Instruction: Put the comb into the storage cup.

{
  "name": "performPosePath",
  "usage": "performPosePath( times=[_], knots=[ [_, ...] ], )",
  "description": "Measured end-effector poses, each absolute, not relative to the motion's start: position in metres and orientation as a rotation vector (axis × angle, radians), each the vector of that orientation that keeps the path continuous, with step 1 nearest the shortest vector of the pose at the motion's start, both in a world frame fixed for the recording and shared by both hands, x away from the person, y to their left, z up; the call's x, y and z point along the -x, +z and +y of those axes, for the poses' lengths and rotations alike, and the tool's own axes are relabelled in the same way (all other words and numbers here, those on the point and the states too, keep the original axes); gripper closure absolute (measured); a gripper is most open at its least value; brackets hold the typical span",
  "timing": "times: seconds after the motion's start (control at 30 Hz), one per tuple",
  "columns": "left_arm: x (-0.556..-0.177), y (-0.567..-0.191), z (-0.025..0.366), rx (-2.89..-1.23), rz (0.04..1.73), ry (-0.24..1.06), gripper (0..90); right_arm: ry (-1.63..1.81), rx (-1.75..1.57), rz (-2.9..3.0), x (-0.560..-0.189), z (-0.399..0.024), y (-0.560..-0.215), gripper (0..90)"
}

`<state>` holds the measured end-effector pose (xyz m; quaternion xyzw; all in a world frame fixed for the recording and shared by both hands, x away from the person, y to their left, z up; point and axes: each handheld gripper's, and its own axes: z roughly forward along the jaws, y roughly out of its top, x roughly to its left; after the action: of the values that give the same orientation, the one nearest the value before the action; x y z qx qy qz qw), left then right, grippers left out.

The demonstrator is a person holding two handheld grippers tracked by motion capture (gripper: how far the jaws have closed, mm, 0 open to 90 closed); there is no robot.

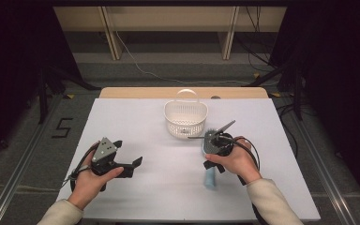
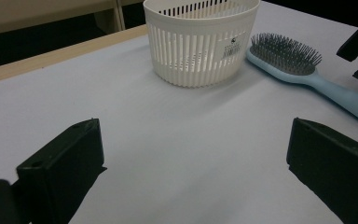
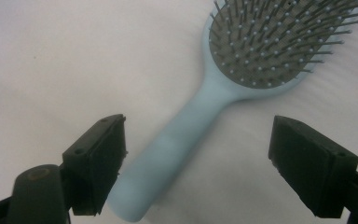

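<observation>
The table [image 1: 136, 117], a flat rectangular surface under a pale lavender-white cover, carries all the working items. Toward its far middle stands the white slotted plastic basket with a hoop handle [image 1: 185, 118], upright and with no brush inside it as far as the high view shows.

Just beside the basket, on the person's right, lies the light blue plastic paddle hairbrush with grey bristle pad [image 3: 193, 116]. It rests flat on the table, bristles up, head toward the basket and handle toward the person.

The right tongs [image 3: 198, 163] are positioned directly above the brush handle, jaws spread wide apart, one jaw on each side of the handle and neither touching it. The left tongs [image 2: 191, 172] are held low over bare table, well apart from the brush, jaws likewise spread and gripping nothing.

Status, as judged: the work appears to be at the approach stage. The brush is not yet gripped. Remaining steps are probably closing on the handle, lifting, and placing the brush in the basket.
</observation>
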<state>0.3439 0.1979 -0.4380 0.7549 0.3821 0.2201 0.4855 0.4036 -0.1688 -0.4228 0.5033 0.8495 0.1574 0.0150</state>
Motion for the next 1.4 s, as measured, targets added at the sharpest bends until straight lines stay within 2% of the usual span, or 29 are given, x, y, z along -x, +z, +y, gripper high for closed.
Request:
performPosePath(
  times=[0.83, 1.4],
  knots=[
    [-0.343, -0.437, 0.198, -1.836, 0.925, 0.533, 3.5, 0.363, -1.658, 2.615, -0.413, -0.153, -0.439, 22.6],
    [-0.343, -0.438, 0.198, -1.836, 0.924, 0.532, 3.7, 0.273, -1.774, 2.573, -0.421, -0.146, -0.449, 29.8]
  ],
)
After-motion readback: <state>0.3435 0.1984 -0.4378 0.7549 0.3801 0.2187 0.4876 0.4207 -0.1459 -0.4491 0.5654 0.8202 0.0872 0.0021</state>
